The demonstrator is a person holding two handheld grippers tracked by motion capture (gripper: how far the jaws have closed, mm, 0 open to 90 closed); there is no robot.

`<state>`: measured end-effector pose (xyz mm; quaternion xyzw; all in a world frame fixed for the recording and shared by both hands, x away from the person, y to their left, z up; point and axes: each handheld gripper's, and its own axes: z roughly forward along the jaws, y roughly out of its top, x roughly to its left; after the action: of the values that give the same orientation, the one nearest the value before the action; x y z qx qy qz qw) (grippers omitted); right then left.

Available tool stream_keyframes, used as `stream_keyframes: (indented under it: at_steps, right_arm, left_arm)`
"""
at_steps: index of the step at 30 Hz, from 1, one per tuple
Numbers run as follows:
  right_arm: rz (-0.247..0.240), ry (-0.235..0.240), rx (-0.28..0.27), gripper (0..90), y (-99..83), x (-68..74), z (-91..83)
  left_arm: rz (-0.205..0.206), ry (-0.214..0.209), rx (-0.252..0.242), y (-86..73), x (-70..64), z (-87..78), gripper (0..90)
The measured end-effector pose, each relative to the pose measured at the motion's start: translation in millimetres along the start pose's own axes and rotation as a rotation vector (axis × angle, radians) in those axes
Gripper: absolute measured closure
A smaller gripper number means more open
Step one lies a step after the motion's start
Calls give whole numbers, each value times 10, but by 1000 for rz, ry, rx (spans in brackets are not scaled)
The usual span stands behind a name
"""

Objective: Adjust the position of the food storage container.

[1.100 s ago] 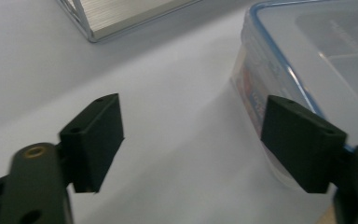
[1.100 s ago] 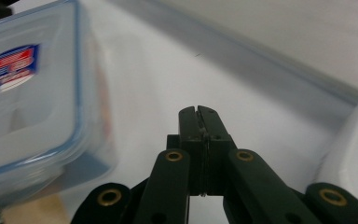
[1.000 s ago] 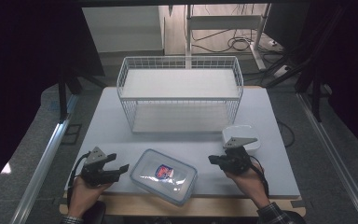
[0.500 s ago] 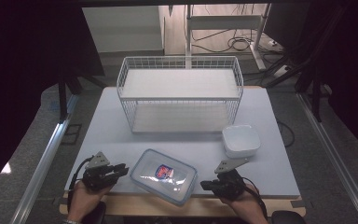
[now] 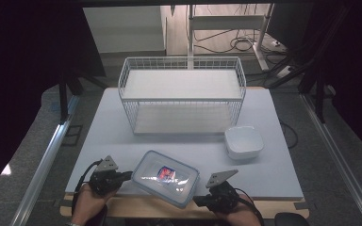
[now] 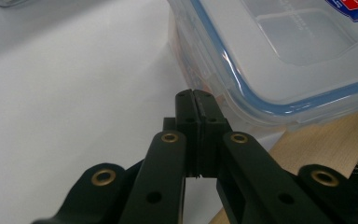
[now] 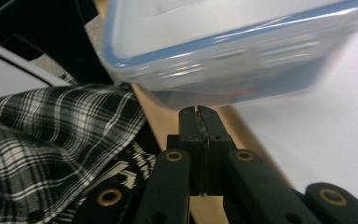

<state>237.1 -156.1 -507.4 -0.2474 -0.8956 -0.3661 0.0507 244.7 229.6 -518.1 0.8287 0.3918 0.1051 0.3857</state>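
Lidded plastic container [image 5: 166, 178] sits at the near edge of the white table [image 5: 273, 155], tilted, between both grippers; left gripper [image 5: 128, 176] at its left side, jaws pressed together; right gripper [image 5: 197, 201] at its near right corner, jaws likewise closed; white bowl [image 5: 243, 141] well apart.

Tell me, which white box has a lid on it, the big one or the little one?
The big clear box between the two grippers has the lid, rimmed in blue with a red sticker. The little white tub beside the wire basket is open on top.
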Motion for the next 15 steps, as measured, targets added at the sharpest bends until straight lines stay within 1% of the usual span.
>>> stream_keyframes:
  at_steps: [1, 2, 4, 5, 6, 7, 8, 9, 10, 11, 12, 15]
  right_arm:
    - [0, 0, 0, 892, 0, 0, 0]
    - [-12, 10, 4, 892, 9, 37, 30]
    - [-15, 12, -4, 892, 25, 59, 43]
    - [-19, 12, -8, 892, 34, 64, 45]
    - [-19, 6, -3, 892, 42, 69, 49]
    - [-23, -11, -1, 892, 42, 69, 47]
    - [-18, -13, -4, 893, 37, 57, 46]
    - [-7, -11, -8, 893, 32, 39, 40]
    - [0, -14, -10, 893, 30, 27, 37]
    - [0, -14, -10, 893, 30, 27, 37]
    - [4, -29, -10, 893, 27, 2, 28]
    - [9, -45, -13, 893, 26, -24, 12]
  left_arm:
    - [0, 0, 0, 0, 0, 0, 900]
    - [-11, 1, 7, 6, -10, 16, 900]
    - [-6, -2, 14, 11, -14, 26, 900]
    - [-2, -7, 27, 23, -46, 54, 900]
    - [7, 0, 39, 31, -63, 75, 900]
    - [13, 11, 45, 39, -76, 88, 900]
    - [4, 14, 43, 49, -79, 93, 900]
    - [4, 14, 43, 49, -79, 93, 900]
    - [-14, 9, 42, 62, -82, 110, 900]
    - [-14, 9, 42, 62, -82, 110, 900]
    - [-22, 12, 42, 72, -88, 121, 900]
    - [-40, 20, 40, 109, -102, 160, 900]
